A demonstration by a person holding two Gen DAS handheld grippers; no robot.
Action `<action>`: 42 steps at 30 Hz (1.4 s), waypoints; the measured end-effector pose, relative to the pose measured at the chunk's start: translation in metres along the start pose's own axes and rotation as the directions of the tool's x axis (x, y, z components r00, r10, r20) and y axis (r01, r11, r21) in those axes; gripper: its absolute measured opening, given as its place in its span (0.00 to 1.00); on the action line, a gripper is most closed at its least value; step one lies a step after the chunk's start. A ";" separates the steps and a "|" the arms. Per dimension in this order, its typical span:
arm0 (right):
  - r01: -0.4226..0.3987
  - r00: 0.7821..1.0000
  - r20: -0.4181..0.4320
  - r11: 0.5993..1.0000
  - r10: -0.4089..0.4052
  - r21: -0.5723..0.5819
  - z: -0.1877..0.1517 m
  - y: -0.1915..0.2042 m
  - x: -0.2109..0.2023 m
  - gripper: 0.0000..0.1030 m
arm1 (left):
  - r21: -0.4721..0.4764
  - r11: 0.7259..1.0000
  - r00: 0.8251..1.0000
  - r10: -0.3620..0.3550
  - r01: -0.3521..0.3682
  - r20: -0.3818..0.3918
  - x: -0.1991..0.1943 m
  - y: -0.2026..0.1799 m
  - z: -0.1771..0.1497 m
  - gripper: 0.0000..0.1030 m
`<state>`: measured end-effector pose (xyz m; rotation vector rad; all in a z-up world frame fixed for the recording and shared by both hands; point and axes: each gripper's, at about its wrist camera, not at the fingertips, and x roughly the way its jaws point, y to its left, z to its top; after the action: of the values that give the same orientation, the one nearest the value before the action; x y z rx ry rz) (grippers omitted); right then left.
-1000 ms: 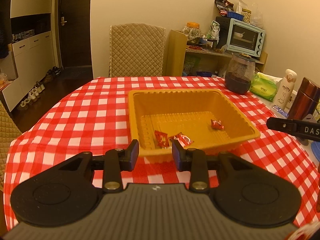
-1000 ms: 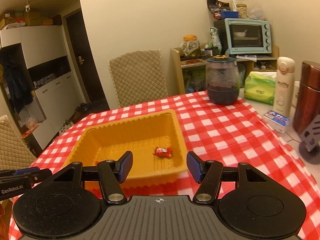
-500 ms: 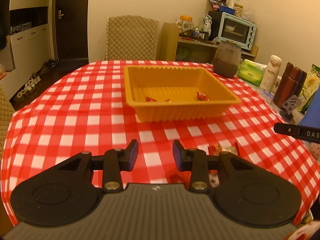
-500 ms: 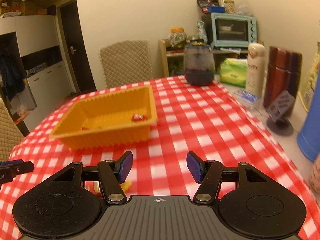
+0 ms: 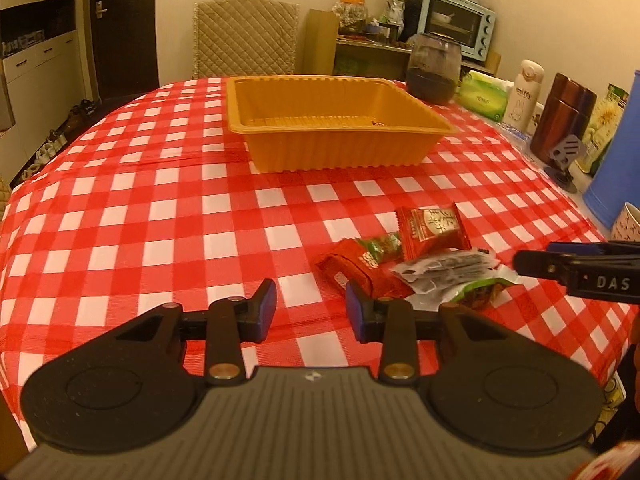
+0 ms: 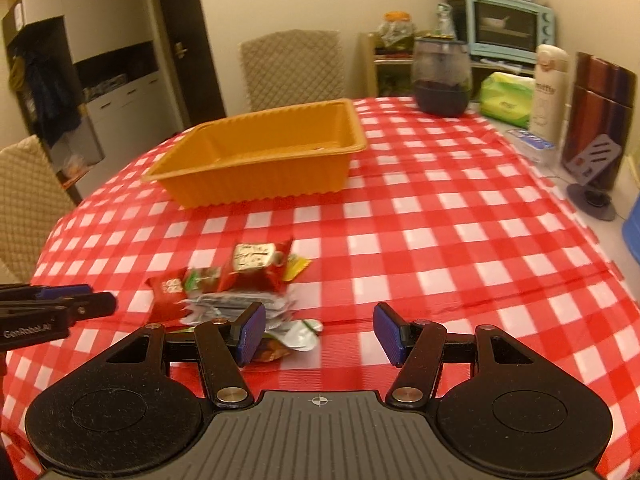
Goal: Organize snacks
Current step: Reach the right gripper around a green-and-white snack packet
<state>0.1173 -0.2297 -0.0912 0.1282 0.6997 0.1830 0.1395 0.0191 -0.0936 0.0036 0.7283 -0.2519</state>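
Observation:
A pile of snack packets [image 5: 416,260] lies on the red checked tablecloth near the front edge; it also shows in the right wrist view [image 6: 236,284]. It holds a red square packet [image 5: 432,226], a long red bar [image 5: 356,268] and a clear dark packet [image 5: 448,270]. The orange tray [image 5: 336,148] stands further back [image 6: 260,172] with a small red candy inside. My left gripper [image 5: 310,308] is open and empty, left of the pile. My right gripper [image 6: 320,332] is open and empty, just right of the pile.
A dark glass jar [image 5: 434,68], green tissue pack [image 5: 482,94], white bottle [image 5: 524,94], brown flask [image 5: 560,120] and phone stand [image 5: 564,156] line the table's right side. A blue container [image 5: 616,152] stands at the far right. A quilted chair [image 5: 244,40] is behind the table.
Both grippers have drawn back from the tray toward the table's front edge and lower. The snack pile has come into view close before them. Both stayed open.

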 end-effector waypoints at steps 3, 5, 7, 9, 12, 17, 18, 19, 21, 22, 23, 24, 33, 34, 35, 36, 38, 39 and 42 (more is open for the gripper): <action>-0.023 1.000 -0.014 0.999 0.022 -0.025 -0.001 0.007 0.005 0.58 | 0.004 1.000 1.000 -0.008 0.008 -0.002 0.003 -0.001 0.000 0.40; -0.035 0.999 -0.023 0.999 0.034 -0.040 -0.002 0.010 0.009 0.58 | 0.002 1.000 1.000 -0.017 0.017 -0.011 0.006 -0.001 -0.001 0.41; -0.040 0.998 -0.040 0.998 0.039 -0.048 -0.003 0.011 0.013 0.58 | 0.002 1.000 1.000 -0.021 0.021 -0.017 0.007 -0.001 -0.002 0.42; -0.046 0.997 -0.060 0.998 0.043 -0.053 -0.005 0.011 0.016 0.58 | 0.002 1.000 1.000 -0.022 0.022 -0.020 0.008 0.000 -0.003 0.44; -0.048 0.997 -0.069 0.996 0.043 -0.071 -0.006 0.014 0.018 0.60 | -0.005 1.000 1.000 -0.017 0.017 -0.022 0.009 0.001 -0.003 0.44; -0.062 0.997 -0.049 0.993 0.058 -0.097 -0.009 0.020 0.017 0.82 | -0.020 1.000 1.000 0.000 0.000 -0.013 0.009 0.006 -0.001 0.46; -0.068 0.997 -0.050 0.993 0.063 -0.101 -0.009 0.022 0.017 0.83 | -0.026 1.000 1.000 0.003 -0.003 -0.012 0.009 0.008 -0.001 0.47; -0.074 0.996 -0.050 0.992 0.070 -0.102 -0.009 0.023 0.018 0.83 | -0.032 0.999 1.000 0.006 -0.006 -0.012 0.009 0.009 0.000 0.47; -0.081 0.996 -0.041 0.993 0.077 -0.083 -0.008 0.025 0.021 0.85 | -0.037 0.999 1.000 0.011 -0.012 -0.011 0.010 0.011 0.000 0.48; -0.084 0.996 -0.037 0.994 0.082 -0.072 -0.006 0.027 0.022 0.86 | -0.039 0.999 1.000 0.013 -0.013 -0.011 0.010 0.012 0.000 0.48; -0.087 0.996 -0.031 0.994 0.085 -0.061 -0.005 0.028 0.024 0.88 | -0.041 0.999 1.000 0.014 -0.014 -0.011 0.010 0.012 0.000 0.48; -0.087 0.996 -0.027 0.995 0.085 -0.054 -0.004 0.030 0.025 0.90 | -0.043 0.999 1.000 0.015 -0.015 -0.011 0.011 0.013 0.000 0.48; 0.008 0.997 -0.074 0.987 -0.020 -0.158 -0.011 0.058 0.047 0.95 | -0.049 0.999 1.000 0.009 -0.010 -0.025 0.015 0.013 -0.002 0.49; 0.025 0.995 -0.092 0.984 -0.042 -0.174 -0.012 0.057 0.047 0.95 | -0.050 0.999 1.000 0.009 -0.010 -0.024 0.014 0.013 -0.002 0.49; 0.043 0.992 -0.106 0.982 -0.063 -0.186 -0.014 0.055 0.046 0.95 | -0.049 0.999 1.000 0.008 -0.009 -0.024 0.014 0.013 -0.002 0.49; 0.061 0.989 -0.118 0.979 -0.085 -0.196 -0.017 0.051 0.044 0.95 | -0.049 0.999 1.000 0.008 -0.009 -0.024 0.015 0.014 -0.002 0.49; 0.086 0.986 -0.128 0.978 -0.111 -0.189 -0.022 0.041 0.039 0.95 | -0.053 0.999 1.000 0.006 -0.007 -0.024 0.015 0.014 -0.002 0.49; 0.095 0.984 -0.131 0.979 -0.120 -0.180 -0.024 0.036 0.036 0.95 | -0.054 0.998 1.000 0.005 -0.006 -0.024 0.014 0.013 -0.002 0.49; 0.141 0.979 -0.129 0.979 -0.160 -0.147 -0.025 0.019 0.031 0.95 | -0.052 0.999 1.000 -0.001 0.000 -0.018 0.013 0.011 -0.002 0.50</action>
<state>0.1220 -0.2030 -0.1265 -0.0699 0.8317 0.0946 0.1505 0.0273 -0.1043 -0.0439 0.7529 -0.2332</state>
